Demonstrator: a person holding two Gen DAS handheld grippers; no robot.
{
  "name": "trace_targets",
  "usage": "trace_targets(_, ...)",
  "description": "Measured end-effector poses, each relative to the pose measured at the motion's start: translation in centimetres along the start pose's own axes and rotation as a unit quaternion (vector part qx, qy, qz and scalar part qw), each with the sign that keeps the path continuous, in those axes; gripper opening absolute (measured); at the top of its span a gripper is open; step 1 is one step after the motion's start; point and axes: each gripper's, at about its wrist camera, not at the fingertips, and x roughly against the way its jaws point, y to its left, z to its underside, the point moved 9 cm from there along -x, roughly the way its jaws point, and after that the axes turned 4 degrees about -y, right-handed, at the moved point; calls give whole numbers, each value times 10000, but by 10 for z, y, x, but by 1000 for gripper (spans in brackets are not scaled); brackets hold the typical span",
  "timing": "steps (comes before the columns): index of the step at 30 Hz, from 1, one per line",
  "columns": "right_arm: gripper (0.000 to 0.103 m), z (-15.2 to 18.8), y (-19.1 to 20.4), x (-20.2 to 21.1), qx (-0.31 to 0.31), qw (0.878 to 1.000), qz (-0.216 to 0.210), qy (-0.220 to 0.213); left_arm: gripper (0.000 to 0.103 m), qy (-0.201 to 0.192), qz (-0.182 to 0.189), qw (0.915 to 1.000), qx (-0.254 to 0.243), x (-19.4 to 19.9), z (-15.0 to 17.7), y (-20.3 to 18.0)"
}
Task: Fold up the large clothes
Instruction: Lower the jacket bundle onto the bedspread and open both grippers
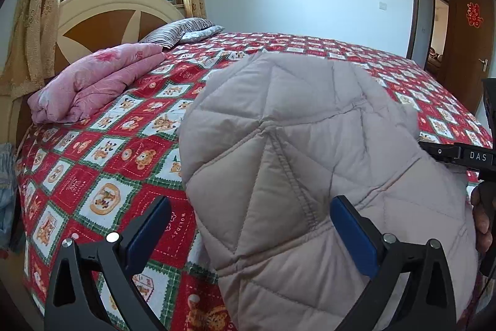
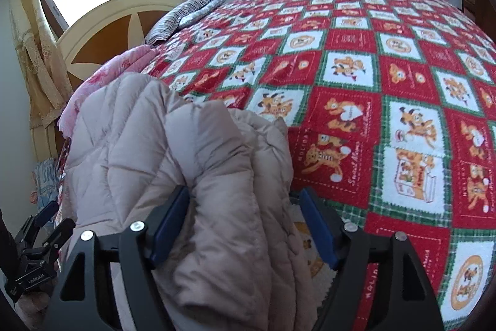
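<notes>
the quilted beige coat is seen bunched near the bed's near edge, with the fingers of both the left gripper and the right gripper spread open around its soft, puffy, light folds, best gripped at a stitched seam or hem

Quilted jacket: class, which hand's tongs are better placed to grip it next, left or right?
Probably right: the right tongs straddle bunched folds of the quilted jacket; the left tongs span only its flat edge, half over the bedspread.
</notes>
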Motion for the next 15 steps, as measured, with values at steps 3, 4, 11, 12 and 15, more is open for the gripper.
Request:
trace_targets(3, 77, -3, 9, 38, 206, 9990, 224, -324, 102, -288, -41, 9996, -64, 37, -11, -1)
trace_targets(4, 80, -2, 14, 50, 249, 9982, 320, -439, 102, -414, -49, 9991, -80, 51, -14, -2)
trace_targets(11, 92, 10, 60, 123, 816, 9860, 481, -1375, 102, -1085, 52, 9941, 33, 129, -19, -5)
trace_targets(12, 92, 12, 63, 126, 833, 9855, 456, -1409, 102, -1132, 77, 9935, 101, 137, -19, -3)
trace_targets(15, 92, 16, 73, 136, 914, 9842, 396, -1466, 102, -1215, 93, 9924, 200, 148, -22, -1)
